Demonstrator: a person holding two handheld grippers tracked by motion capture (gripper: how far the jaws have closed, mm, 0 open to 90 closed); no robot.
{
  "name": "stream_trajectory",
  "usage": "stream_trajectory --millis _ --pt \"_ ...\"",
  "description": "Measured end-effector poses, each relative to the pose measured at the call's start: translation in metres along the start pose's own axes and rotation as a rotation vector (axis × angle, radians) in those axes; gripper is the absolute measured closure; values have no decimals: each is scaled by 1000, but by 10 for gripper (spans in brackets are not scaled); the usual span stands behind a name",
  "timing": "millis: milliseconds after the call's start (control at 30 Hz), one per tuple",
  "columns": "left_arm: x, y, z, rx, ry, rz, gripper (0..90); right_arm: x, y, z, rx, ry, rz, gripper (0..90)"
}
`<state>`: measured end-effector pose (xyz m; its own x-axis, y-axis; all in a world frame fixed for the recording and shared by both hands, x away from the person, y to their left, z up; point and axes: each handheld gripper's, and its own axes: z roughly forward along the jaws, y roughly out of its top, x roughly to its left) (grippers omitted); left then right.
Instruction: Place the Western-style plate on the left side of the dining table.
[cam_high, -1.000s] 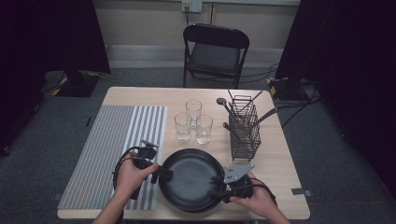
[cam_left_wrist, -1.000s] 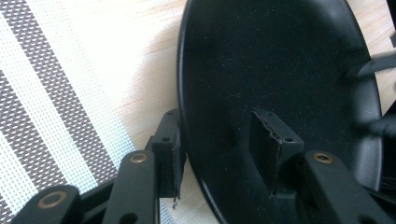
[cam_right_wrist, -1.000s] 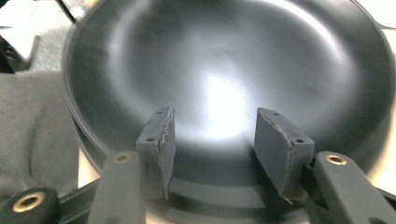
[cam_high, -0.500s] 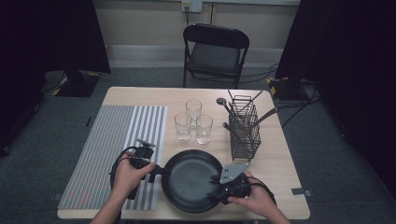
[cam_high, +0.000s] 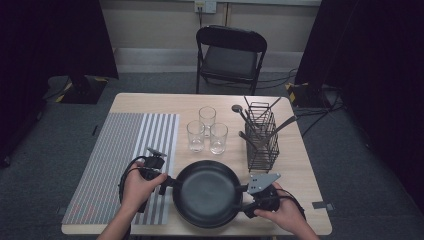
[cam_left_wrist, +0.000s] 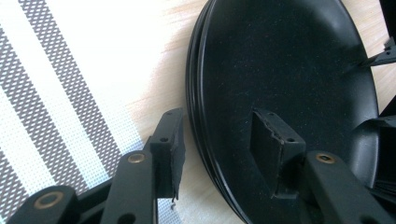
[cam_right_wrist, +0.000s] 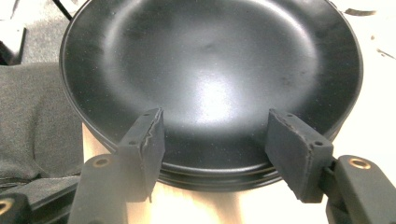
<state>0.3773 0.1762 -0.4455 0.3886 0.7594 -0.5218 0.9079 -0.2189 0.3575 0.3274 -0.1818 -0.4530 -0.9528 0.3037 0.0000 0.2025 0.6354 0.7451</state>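
Dark curtains and a folding chair (cam_high: 231, 55) stand behind a wooden table (cam_high: 300, 160) that carries a striped mat (cam_high: 130, 150), three glasses (cam_high: 207, 131) and a wire caddy (cam_high: 262, 136) of utensils. Since a second ago the stack of black plates (cam_high: 207, 192) has slid a little toward the right along the near edge, and the right gripper (cam_high: 248, 199) has just been opening, its fingers (cam_right_wrist: 144, 144) now apart and seemingly clear of the stack at its near edge. That looks like a release after repositioning. The left gripper (cam_high: 167, 182) straddles the opposite rim with fingers (cam_left_wrist: 170, 156) apart, one inside the top plate, one outside on the table, neither visibly pressing.
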Motion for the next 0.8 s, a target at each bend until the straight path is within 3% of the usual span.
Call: stream_trajectory --millis 433,567,800 --pt "-1 -1 -5 -17 14 -11 553 1 -4 -7 -24 7 16 356" --pt "-1 -1 -6 -14 19 -5 552 -1 -12 -12 10 1 32 345" --pt "-1 -1 -6 -19 11 -16 554 -1 -9 -9 -9 6 39 322"
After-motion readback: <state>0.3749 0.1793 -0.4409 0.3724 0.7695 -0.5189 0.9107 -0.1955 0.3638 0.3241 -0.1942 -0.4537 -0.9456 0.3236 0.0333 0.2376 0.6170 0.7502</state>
